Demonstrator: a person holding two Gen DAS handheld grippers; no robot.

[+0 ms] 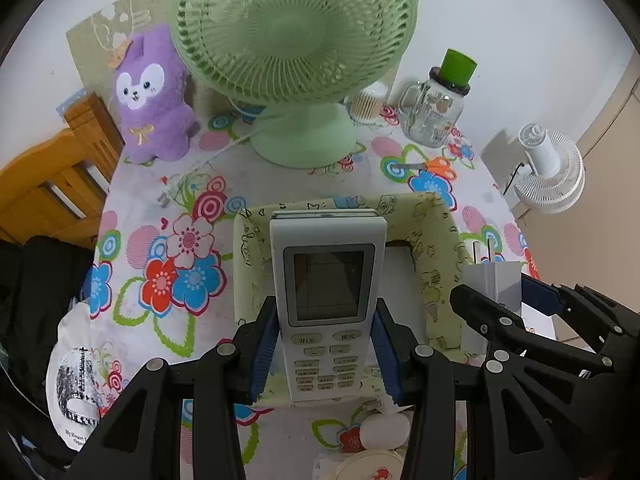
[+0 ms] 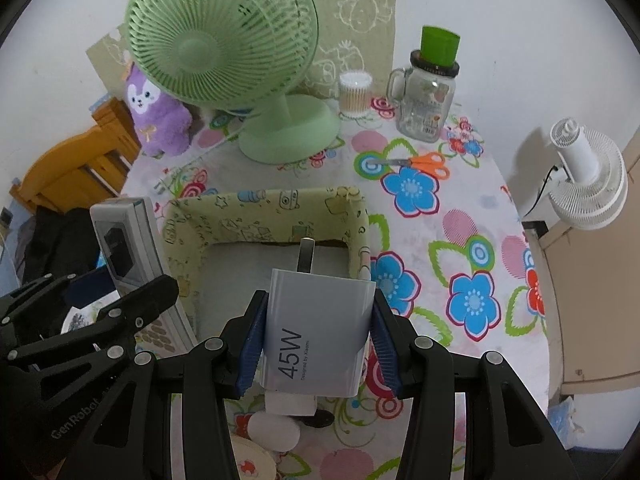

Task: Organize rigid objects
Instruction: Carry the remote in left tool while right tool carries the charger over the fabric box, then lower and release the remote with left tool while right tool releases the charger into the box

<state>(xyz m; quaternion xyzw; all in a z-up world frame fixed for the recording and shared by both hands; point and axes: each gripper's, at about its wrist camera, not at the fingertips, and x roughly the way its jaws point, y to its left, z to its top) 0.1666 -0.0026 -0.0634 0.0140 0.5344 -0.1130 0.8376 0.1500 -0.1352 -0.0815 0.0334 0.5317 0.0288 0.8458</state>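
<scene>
Two tools: left tool (image 1: 325,344) clamping remote (image 1: 328,300), right tool (image 2: 318,344) charger (image 2: 318,332).

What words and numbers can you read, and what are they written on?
"45W" and small "Designed by Xiaomi": charger.
"开/关", "模式", "−", "+": remote top buttons; lower ones too small.
"GenRobot": left gripper.
"My Heart...": bag, rest cut off.
Jar print: blurred.

Black grippers (image 2: 318,344), blue ribbed pads (image 2: 251,354), seemingly "GenRobot" lettering.

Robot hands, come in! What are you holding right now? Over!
Left gripper shut on white remote control. Right gripper shut on white 45W charger block. Both above pale green fabric box. Nothing blocking it.
</scene>
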